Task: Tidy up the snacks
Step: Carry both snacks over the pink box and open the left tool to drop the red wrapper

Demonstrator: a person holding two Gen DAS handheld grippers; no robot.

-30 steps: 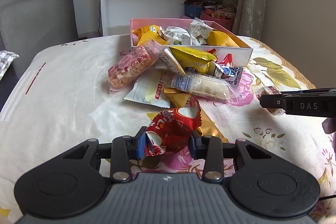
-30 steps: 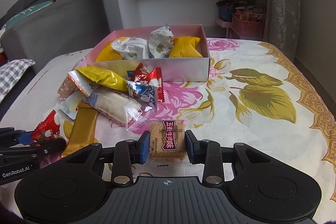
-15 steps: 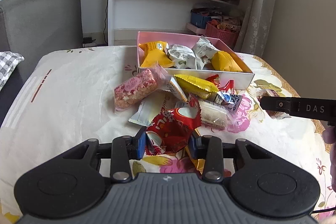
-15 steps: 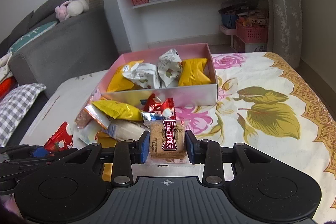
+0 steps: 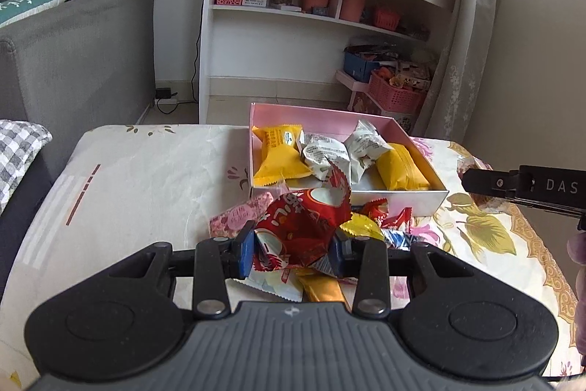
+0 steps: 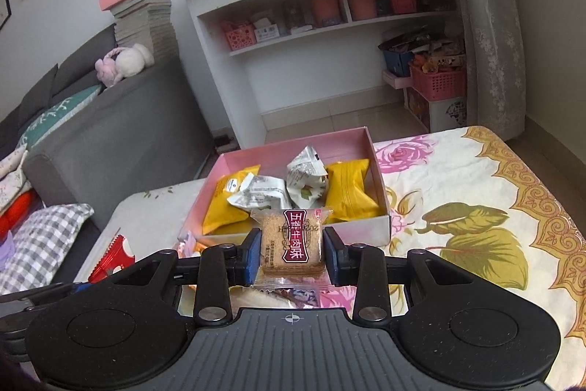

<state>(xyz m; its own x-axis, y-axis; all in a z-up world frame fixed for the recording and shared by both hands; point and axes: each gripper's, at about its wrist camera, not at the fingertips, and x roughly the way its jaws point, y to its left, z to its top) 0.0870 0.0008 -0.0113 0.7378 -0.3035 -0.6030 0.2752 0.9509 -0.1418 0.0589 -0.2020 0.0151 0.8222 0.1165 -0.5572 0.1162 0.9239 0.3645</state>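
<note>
Left wrist view: the left tool [image 5: 293,250] pinched one red snack packet [image 5: 300,229], hiding most of the loose pile. The right tool [image 6: 292,253] pinched one beef-flavour biscuit pack [image 6: 292,240]. The pink box [image 6: 381,226] held four packets.

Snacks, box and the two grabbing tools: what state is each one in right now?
Left gripper: fingers shut on the red packet, lifted.
Right gripper: fingers shut on the biscuit pack, lifted.
Pink box: open, no lid, holding four wrapped snacks.
Snack pile: loose on the tablecloth, in front of the box.
</note>
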